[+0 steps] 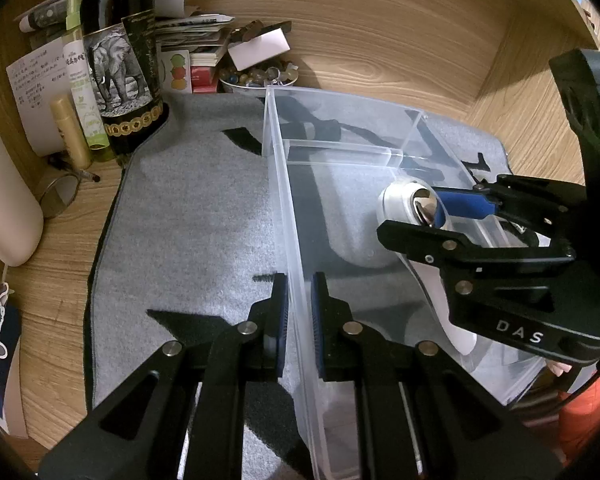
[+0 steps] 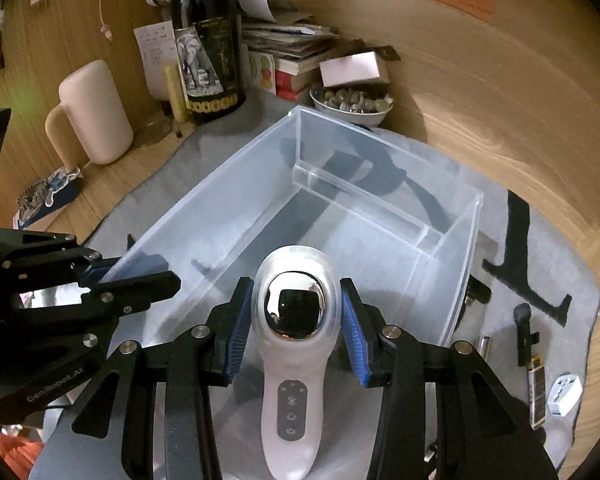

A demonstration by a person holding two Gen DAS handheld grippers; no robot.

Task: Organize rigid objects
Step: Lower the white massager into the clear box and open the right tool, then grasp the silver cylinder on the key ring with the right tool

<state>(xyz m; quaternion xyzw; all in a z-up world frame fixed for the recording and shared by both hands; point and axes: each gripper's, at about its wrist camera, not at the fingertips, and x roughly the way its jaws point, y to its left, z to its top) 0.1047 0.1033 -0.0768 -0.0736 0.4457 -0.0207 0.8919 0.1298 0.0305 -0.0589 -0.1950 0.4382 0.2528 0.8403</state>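
Early stage: clear bin (image 2: 452, 240) looks empty, nothing stowed yet as far as visible. Right gripper (image 2: 296, 328) is clamped on the head of the white handheld device (image 2: 292, 360), held over the bin's near compartment. Left gripper (image 1: 299, 320) fingers pinched together on the bin's side wall, steadying it. Device's long axis runs along the gripper's fingers, chrome head pointing forward-down into the bin, handle back toward the wrist. Still loose on the grey mat (image 2: 560, 280): white plug adapter (image 2: 565, 396), small dark items beside it

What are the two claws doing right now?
Left gripper: shut on the clear bin wall.
Right gripper: shut on the white massager.
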